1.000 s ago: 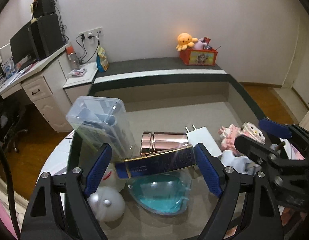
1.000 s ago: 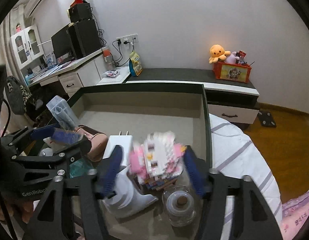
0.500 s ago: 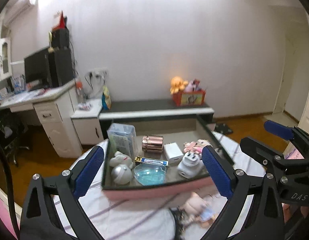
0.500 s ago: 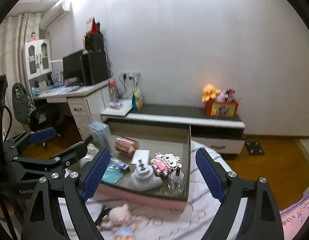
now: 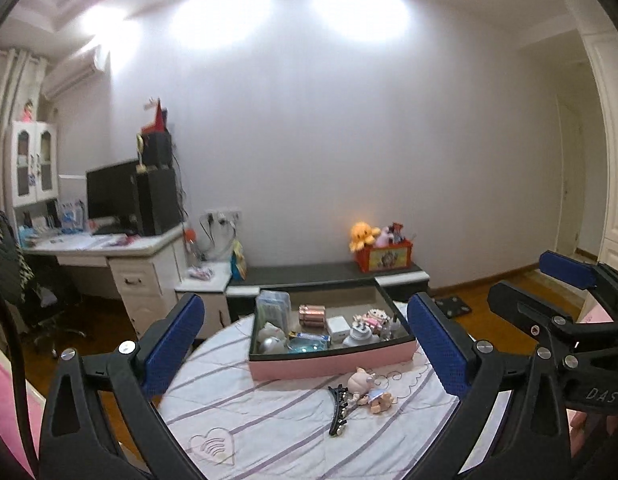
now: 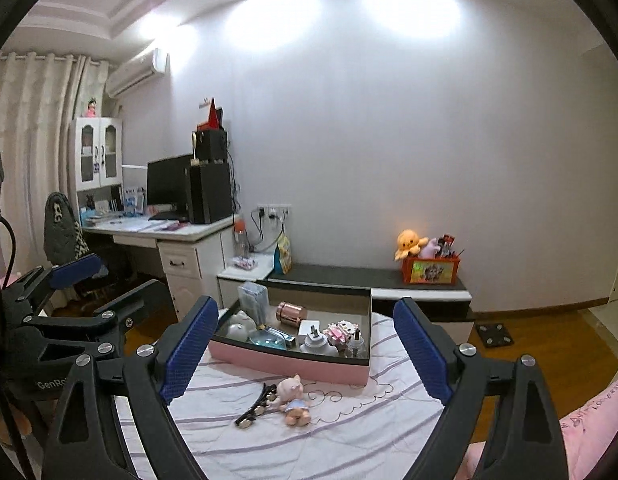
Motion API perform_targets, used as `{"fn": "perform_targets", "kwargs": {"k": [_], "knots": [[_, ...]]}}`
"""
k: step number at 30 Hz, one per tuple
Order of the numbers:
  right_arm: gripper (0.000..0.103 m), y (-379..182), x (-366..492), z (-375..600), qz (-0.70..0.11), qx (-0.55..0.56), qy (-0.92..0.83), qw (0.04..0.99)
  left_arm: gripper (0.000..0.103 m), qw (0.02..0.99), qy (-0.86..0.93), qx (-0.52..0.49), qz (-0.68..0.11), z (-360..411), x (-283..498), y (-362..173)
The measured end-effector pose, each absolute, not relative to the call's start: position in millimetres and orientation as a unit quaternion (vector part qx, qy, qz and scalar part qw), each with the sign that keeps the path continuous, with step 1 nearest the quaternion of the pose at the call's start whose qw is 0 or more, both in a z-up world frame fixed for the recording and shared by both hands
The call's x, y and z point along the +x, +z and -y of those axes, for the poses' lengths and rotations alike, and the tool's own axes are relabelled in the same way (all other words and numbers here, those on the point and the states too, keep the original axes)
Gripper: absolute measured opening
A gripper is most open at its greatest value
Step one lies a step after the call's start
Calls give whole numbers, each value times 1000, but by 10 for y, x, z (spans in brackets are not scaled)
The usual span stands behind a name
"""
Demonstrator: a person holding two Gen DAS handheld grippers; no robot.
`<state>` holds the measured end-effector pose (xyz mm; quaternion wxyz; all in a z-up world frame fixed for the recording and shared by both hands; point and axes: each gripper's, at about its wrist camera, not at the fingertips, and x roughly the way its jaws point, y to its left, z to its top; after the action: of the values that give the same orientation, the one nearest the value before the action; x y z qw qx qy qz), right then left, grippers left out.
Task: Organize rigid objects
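Observation:
A pink box (image 5: 329, 364) stands on the striped bed and holds several rigid items: a clear container (image 5: 274, 312), a rose-gold tin (image 5: 312, 315), a white charger (image 5: 337, 326), a pink block figure (image 5: 373, 316) and a blue-gold tube (image 5: 309, 336). In front of the box lie a small doll (image 5: 367, 386) and a black hair clip (image 5: 338, 410). My left gripper (image 5: 305, 306) hangs well back from the box, its jaws opening with nothing between them. My right gripper (image 6: 306, 306) is equally far back from the pink box (image 6: 289, 362), its jaws opening and empty.
The bed sheet (image 5: 269, 432) fills the foreground. Beyond it are a white desk (image 5: 141, 264) with a monitor, a dark chair (image 6: 63, 232), a low bench (image 5: 329, 272) with an orange toy box (image 5: 385, 254), and a floor scale (image 6: 493, 334).
Both grippers pulled back and up from the box. The left let go of the blue-gold tube, the right of the pink block figure, and both jaws widened.

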<state>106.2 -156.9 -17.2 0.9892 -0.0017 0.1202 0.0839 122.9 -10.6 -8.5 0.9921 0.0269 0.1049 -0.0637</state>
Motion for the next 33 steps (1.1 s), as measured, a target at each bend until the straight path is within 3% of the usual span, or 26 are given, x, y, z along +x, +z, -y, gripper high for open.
{"fn": "perform_targets", "kwargs": {"k": [3,16,33], "knots": [[103,-118,851,1542,-105,-3,75,992,103,993,-69,21,-93,76,1006,-22],[103,120,213,1411,-49,-17,75,996,103,999,-19,29,-41,12,427,186],[103,102,135,1413,-43,-18,74,996,103,999,-22,21,-44,1,424,192]]}}
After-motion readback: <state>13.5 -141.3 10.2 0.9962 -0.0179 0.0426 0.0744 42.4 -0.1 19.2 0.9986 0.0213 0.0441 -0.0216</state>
